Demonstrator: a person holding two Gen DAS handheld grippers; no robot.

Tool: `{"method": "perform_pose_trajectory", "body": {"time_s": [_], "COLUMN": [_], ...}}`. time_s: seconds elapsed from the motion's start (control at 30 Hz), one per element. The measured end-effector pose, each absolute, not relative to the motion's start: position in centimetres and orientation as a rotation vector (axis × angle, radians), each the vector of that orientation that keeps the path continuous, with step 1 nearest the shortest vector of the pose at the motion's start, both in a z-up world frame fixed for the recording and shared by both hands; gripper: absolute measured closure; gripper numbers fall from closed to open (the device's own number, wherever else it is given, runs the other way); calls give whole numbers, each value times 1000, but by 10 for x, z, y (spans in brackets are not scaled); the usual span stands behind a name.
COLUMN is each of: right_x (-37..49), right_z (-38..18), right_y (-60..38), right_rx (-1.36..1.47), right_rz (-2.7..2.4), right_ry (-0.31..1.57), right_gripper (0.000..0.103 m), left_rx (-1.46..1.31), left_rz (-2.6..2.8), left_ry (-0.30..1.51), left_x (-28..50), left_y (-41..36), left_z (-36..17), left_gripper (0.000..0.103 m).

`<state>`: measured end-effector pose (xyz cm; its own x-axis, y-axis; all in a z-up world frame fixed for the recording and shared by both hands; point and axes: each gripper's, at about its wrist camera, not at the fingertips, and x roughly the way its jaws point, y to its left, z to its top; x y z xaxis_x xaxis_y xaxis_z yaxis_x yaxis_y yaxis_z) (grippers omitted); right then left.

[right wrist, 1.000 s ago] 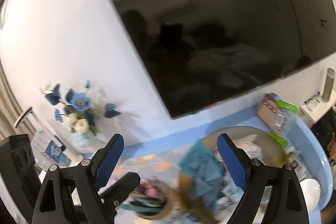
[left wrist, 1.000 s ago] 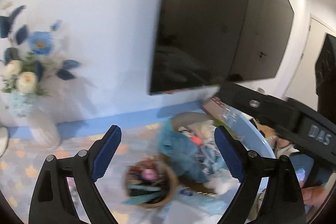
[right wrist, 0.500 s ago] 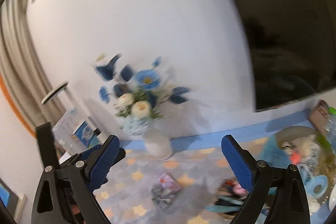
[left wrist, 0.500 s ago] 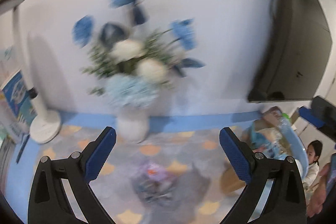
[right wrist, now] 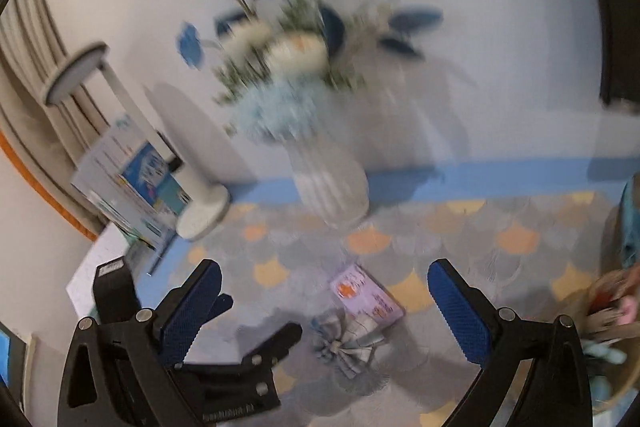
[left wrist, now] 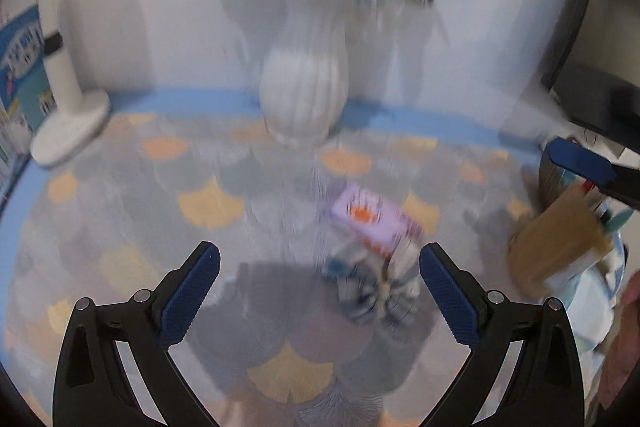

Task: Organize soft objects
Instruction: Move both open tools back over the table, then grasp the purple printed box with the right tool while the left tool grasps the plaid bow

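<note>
A grey checked fabric bow [left wrist: 370,293] lies on the patterned mat, with a flat purple packet [left wrist: 374,221] just behind it; both also show in the right wrist view, the bow [right wrist: 344,345] and the packet [right wrist: 368,297]. My left gripper [left wrist: 320,287] is open and empty, hovering above the mat with the bow near its right finger. My right gripper [right wrist: 324,311] is open and empty, above the bow. The left gripper's body [right wrist: 192,367] shows at the lower left of the right wrist view. Both views are motion-blurred.
A white ribbed vase [left wrist: 304,87] with blue and white flowers stands at the back by the wall. A white lamp base [left wrist: 70,125] and a blue-printed box [right wrist: 132,187] are at the left. A woven basket [left wrist: 560,247] with items sits at the right edge.
Both views have swung left and down, from the TV and basket to the vase and mat. The bow and packet now lie close below both open grippers.
</note>
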<state>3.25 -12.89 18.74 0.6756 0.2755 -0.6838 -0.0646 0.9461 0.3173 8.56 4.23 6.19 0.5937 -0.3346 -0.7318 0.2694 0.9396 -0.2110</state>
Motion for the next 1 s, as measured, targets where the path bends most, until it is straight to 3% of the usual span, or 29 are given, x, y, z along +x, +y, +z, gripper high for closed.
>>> {"method": "perform_pose_trajectory", "body": {"time_s": [0.4, 0.77, 0.83, 0.97, 1.0], "right_x": [77, 80, 79, 72, 70], "right_z": [86, 54, 55, 60, 61], "right_y": [-139, -125, -124, -141, -148], "right_rx": [223, 24, 10, 88, 126], "right_rz": [130, 150, 138, 133, 138], "right_ry": [993, 948, 936, 883, 872], "right_gripper": [0, 0, 10, 56, 60], "left_rx": [-68, 76, 74, 77, 83], "left_rz": [-434, -382, -377, -359, -362], "left_ry": [913, 896, 896, 897, 897], "left_x": [75, 68, 68, 72, 74], "left_y": [20, -2, -2, -8, -10], "left_z": [16, 14, 14, 15, 14], "left_gripper": [3, 1, 1, 1, 1]}}
